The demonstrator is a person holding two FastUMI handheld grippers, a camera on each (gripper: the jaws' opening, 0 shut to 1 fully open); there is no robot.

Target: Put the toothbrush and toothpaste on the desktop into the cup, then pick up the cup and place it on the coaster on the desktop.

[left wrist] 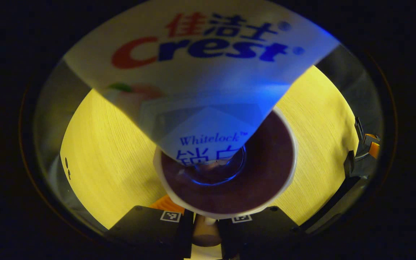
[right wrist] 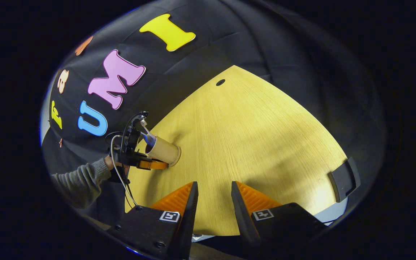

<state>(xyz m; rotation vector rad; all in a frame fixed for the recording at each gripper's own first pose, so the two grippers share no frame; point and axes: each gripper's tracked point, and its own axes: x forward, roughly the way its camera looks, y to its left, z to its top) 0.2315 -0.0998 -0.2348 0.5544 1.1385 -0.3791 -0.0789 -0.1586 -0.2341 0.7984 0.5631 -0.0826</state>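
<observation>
I look straight down into the cup [left wrist: 265,173], which has a white rim and a brownish inside. A white and blue toothpaste tube [left wrist: 208,65] stands in it, lower end at the bottom. My left gripper [left wrist: 205,216] is shut on the cup's near wall, one finger on each side. In the right gripper view the cup [right wrist: 164,151] is tan outside, held by the left gripper [right wrist: 154,160] at the table's left, with a thin white and blue piece [right wrist: 146,133] sticking out of it. My right gripper [right wrist: 213,187] is open over bare wood. The dark coaster [right wrist: 343,178] lies at the right edge.
The yellow wooden table [right wrist: 251,137] has a small round hole [right wrist: 220,82] near its far corner. A hand in a grey sleeve [right wrist: 81,180] holds the left gripper. The right gripper [left wrist: 363,151] appears at the right edge of the left gripper view.
</observation>
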